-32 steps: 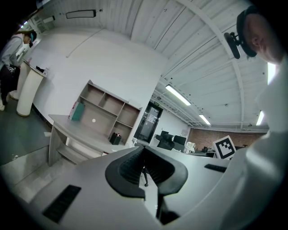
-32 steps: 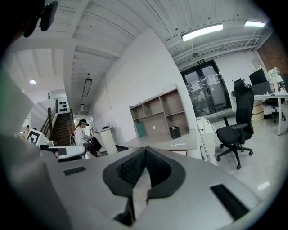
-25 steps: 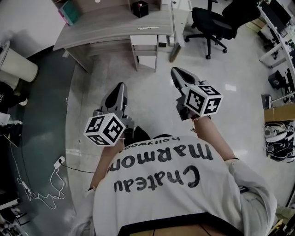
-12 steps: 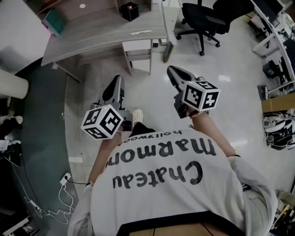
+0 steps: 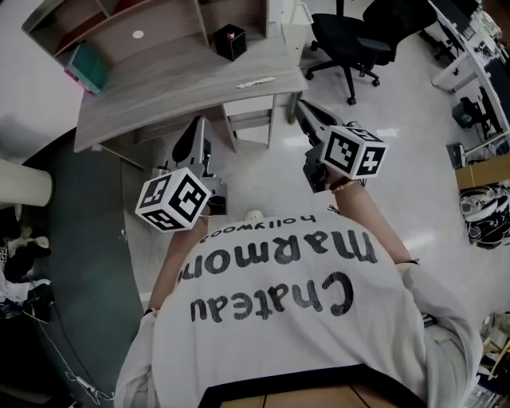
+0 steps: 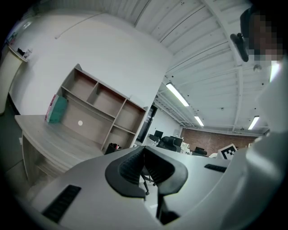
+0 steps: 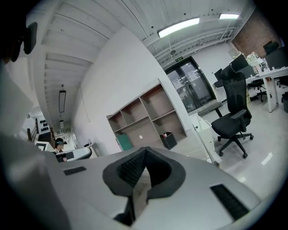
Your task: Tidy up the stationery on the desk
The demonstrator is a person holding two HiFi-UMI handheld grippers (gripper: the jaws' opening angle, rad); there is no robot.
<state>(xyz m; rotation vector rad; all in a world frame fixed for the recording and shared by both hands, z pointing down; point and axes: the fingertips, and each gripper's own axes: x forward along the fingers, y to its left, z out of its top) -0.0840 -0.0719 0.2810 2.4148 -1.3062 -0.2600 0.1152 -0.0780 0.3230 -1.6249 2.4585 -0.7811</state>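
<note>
A grey wooden desk [image 5: 167, 88] stands ahead of me, with a shelf unit [image 5: 119, 20] at its back. On it are a black pen holder [image 5: 230, 41] and a long white pen-like item [image 5: 255, 82]. A teal book [image 5: 86, 68] leans in the shelf. My left gripper [image 5: 199, 126] and right gripper [image 5: 304, 105] hang over the floor in front of the desk, short of its edge. Both are shut with nothing between the jaws. The left gripper view shows the teal book [image 6: 56, 109] and the pen holder [image 6: 112, 147]. The pen holder [image 7: 168, 140] also shows in the right gripper view.
A white drawer unit [image 5: 249, 111] sits under the desk's front edge. A black office chair [image 5: 351, 40] stands to the right of the desk. A pale round bin [image 5: 20, 191] is at far left, a cardboard box [image 5: 486, 171] at far right.
The desk has come nearer and sits lower in the head view as the person walks toward it. Both grippers stay shut and keep their pose.
</note>
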